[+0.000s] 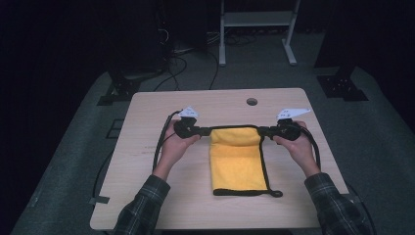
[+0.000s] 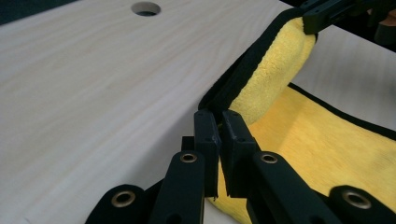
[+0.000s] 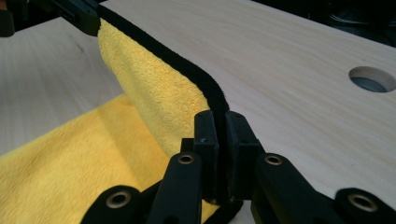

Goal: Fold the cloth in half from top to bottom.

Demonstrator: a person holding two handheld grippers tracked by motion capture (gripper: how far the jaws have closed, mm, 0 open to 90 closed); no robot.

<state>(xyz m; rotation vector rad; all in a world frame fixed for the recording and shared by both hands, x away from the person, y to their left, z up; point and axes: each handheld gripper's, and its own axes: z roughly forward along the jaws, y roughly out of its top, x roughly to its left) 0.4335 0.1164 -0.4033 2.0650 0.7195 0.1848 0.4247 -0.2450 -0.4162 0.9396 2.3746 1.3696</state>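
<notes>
On a pale wooden desk (image 1: 147, 196), the left claw (image 1: 204, 130) and right claw (image 1: 264, 130) each clamp a far corner of a yellow towel (image 1: 237, 164), lifting its black-trimmed edge.

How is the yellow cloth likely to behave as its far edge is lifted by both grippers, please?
The yellow cloth looks floppy: its edge sags between the left gripper and right gripper. Its fluffy pile probably grips well. Its near end will likely drag on the table.

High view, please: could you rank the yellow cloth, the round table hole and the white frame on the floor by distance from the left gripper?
From the left gripper:
1. Yellow cloth: held at its far edge.
2. Round table hole: farther back, to the right.
3. White frame: on the floor beyond the table.
</notes>
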